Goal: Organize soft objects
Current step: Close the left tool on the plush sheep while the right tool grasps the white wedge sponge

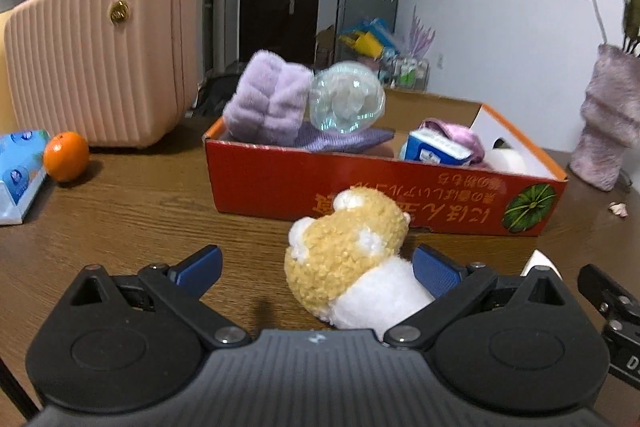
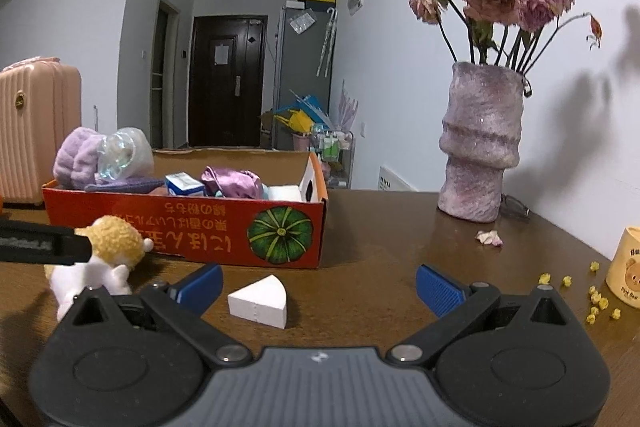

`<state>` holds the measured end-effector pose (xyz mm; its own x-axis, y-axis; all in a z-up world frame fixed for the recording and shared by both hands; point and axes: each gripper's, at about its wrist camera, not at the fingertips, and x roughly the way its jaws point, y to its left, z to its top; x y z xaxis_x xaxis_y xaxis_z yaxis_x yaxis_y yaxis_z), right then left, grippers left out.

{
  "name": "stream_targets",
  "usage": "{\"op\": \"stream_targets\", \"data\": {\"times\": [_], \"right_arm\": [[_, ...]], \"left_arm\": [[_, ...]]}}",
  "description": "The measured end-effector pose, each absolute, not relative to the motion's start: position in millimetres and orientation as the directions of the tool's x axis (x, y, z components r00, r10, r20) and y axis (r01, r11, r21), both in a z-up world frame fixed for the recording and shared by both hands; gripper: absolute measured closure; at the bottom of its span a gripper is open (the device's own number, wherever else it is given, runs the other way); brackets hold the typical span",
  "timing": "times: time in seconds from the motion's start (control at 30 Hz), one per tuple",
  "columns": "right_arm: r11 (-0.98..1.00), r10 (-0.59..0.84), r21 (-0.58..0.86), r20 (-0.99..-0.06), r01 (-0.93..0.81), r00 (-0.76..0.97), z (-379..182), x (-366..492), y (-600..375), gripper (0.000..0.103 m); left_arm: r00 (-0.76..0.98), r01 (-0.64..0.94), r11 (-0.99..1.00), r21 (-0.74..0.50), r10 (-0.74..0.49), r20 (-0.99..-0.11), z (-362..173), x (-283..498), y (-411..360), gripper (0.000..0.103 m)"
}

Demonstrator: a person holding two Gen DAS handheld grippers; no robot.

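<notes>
A dark wooden table (image 2: 380, 239) fills the foreground, with a white wall to the right and a dark door (image 2: 226, 79) far behind. Bare wood lies between the red cardboard box (image 2: 192, 227) and the near edge, and more to the right of the box, up to the purple vase (image 2: 480, 143) of dried roses near the table's right edge. A yellow tub (image 2: 626, 277) stands at the far right among yellow crumbs.

The plush toy (image 1: 352, 259), tan with a white lower half, lies on the table just in front of the box's near wall. Its long axis runs from the near right to the far left, with the tan head end toward the box. The left hand-held gripper (image 1: 316, 263) is spread wide around it, the right pad (image 1: 436, 273) touching the white part.

The right hand-held gripper (image 2: 318, 283) is also spread wide, gripping nothing; a white foam wedge (image 2: 260, 301) lies between its fingers.

The box holds a lilac fluffy bundle (image 1: 268, 99), a clear bubble-like ball (image 1: 346, 97), a tissue pack (image 1: 434, 147) and pink cloth (image 1: 460, 135). To the left, near the table's far edge, stands a pink ribbed case (image 1: 100, 59), with an orange (image 1: 66, 155) and a blue tissue packet (image 1: 20, 171) beside it.
</notes>
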<state>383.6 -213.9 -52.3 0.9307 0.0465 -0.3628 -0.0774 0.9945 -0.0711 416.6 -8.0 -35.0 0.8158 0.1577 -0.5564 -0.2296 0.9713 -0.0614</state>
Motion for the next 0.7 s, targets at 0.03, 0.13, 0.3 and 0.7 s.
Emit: {"op": "stream_targets", "data": {"times": [0.03,0.13,0.3,0.7], "right_arm": [[0.995,0.046,-0.065,-0.371,-0.075,0.927,-53,386,-215,0.0],[0.997,0.043,-0.045,-0.39,-0.065,0.92,-54,392,-218,0.0],[0.998,0.045,-0.027,-0.411,-0.062,0.91,-57,401,-218,0.0],[0.996,0.072,-0.009,-0.492,-0.088,0.868,-63,425,-208,0.001]], "left_arm": [[0.809,-0.237,0.969,-0.064,0.16,-0.566,-36,420,-9,0.0],[0.795,-0.257,0.965,-0.06,0.175,-0.581,-38,429,-10,0.0],[0.765,-0.283,0.958,-0.052,0.193,-0.615,-42,443,-9,0.0],[0.743,-0.281,0.957,-0.067,0.174,-0.646,-47,455,-1,0.007]]}}
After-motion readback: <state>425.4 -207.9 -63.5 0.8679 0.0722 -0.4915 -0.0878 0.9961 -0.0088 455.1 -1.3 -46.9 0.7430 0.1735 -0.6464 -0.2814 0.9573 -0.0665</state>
